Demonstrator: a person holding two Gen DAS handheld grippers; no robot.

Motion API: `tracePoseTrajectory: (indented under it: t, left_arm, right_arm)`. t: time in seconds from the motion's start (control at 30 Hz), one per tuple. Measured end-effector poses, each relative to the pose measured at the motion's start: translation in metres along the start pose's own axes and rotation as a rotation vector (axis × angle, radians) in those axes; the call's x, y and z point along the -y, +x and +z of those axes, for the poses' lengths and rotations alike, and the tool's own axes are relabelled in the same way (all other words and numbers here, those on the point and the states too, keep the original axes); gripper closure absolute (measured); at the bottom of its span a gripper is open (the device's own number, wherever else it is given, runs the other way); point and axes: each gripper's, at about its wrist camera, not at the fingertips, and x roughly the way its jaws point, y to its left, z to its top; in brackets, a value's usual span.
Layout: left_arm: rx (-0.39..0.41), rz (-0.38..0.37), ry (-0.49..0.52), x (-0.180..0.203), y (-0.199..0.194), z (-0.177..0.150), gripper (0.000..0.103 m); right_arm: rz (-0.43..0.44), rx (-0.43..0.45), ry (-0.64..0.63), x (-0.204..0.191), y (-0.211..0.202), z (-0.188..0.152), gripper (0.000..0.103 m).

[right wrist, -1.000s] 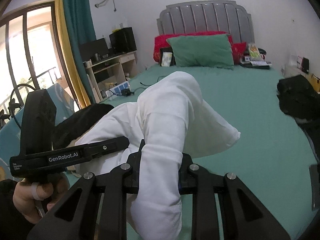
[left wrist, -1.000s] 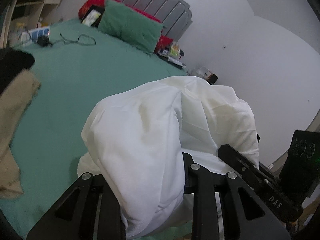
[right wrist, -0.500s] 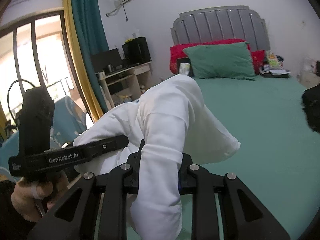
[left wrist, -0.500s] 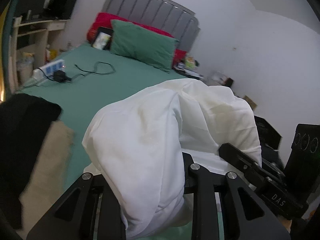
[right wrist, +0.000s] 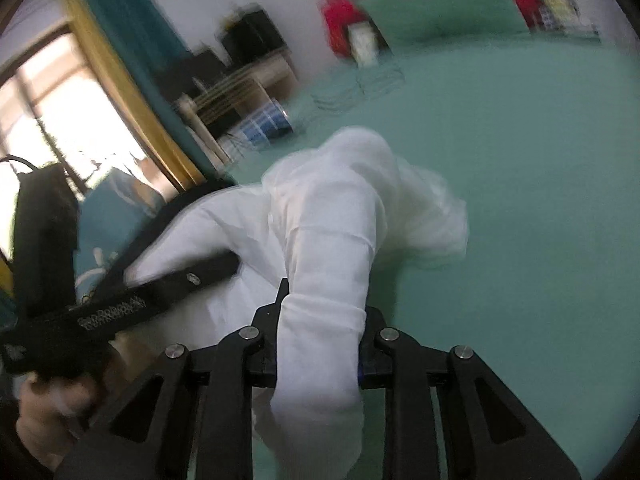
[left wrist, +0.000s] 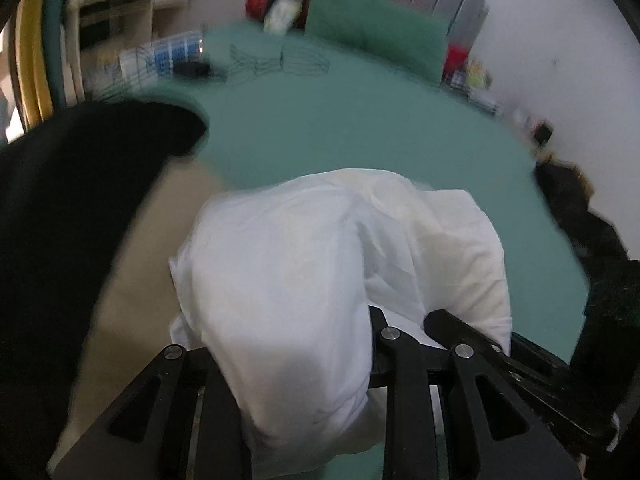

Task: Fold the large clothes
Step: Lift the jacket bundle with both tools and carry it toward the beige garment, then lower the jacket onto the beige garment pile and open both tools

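Observation:
A large white garment (left wrist: 320, 264) hangs bunched between both grippers above the green bed (left wrist: 360, 128). My left gripper (left wrist: 296, 360) is shut on a thick fold of it; the cloth hides the fingertips. My right gripper (right wrist: 320, 344) is shut on another fold of the white garment (right wrist: 332, 232), which drapes over the jaws. The left gripper (right wrist: 120, 304) and the hand that holds it show at the left of the right wrist view. The right gripper's body (left wrist: 520, 364) shows at the lower right of the left wrist view.
A black garment (left wrist: 72, 184) and a beige one (left wrist: 152, 264) lie at the left on the bed. Another dark garment (left wrist: 580, 216) lies at the right edge. A green pillow (left wrist: 376, 32), red cushions, a cable (left wrist: 280, 60) and a power strip (left wrist: 168, 56) sit near the headboard. Both views are blurred.
Both grippers have tilted down toward the bed with the white garment still held. The bed surface now fills more of both views, with motion blur.

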Motion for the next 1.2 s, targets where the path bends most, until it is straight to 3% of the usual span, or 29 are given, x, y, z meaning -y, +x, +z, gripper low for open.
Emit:
tracePoseTrajectory:
  t: [0.03,0.1,0.17,0.27,0.4,0.57,0.7,0.93,1.2]
  left_arm:
    - [-0.050,-0.008,-0.042,-0.010,0.010,-0.004,0.068]
    - [-0.063,-0.053,-0.112,-0.024,0.012,-0.008,0.061]
    - [-0.077,-0.086,-0.136,-0.031,0.008,-0.009,0.061]
    - [-0.070,-0.015,-0.067,-0.022,-0.005,-0.012,0.059]
    - [0.000,0.071,0.019,-0.010,-0.028,-0.018,0.059]
    - [-0.058,0.008,-0.095,-0.032,-0.021,-0.033,0.056]
    - [-0.045,0.051,-0.036,-0.023,-0.025,-0.040,0.055]
    - [-0.021,0.065,-0.063,-0.019,-0.042,-0.049,0.054]
    - [0.064,0.132,-0.066,-0.011,-0.065,-0.072,0.053]
  right_arm:
    - [0.003,-0.034,0.054,0.011,0.008,-0.009,0.068]
    - [0.031,-0.035,0.097,0.021,0.006,-0.014,0.067]
    - [0.014,-0.050,0.078,0.020,0.002,-0.012,0.064]
    - [-0.010,-0.062,0.034,0.015,-0.004,-0.012,0.060]
    - [-0.066,-0.071,0.004,0.010,-0.016,-0.011,0.054]
    - [-0.103,-0.113,-0.016,0.011,-0.031,-0.012,0.052]
    - [-0.152,-0.143,-0.064,0.006,-0.031,-0.014,0.047]
    - [-0.207,-0.165,-0.112,-0.003,-0.044,-0.016,0.047]
    - [-0.223,-0.182,-0.043,0.010,-0.085,-0.032,0.047]
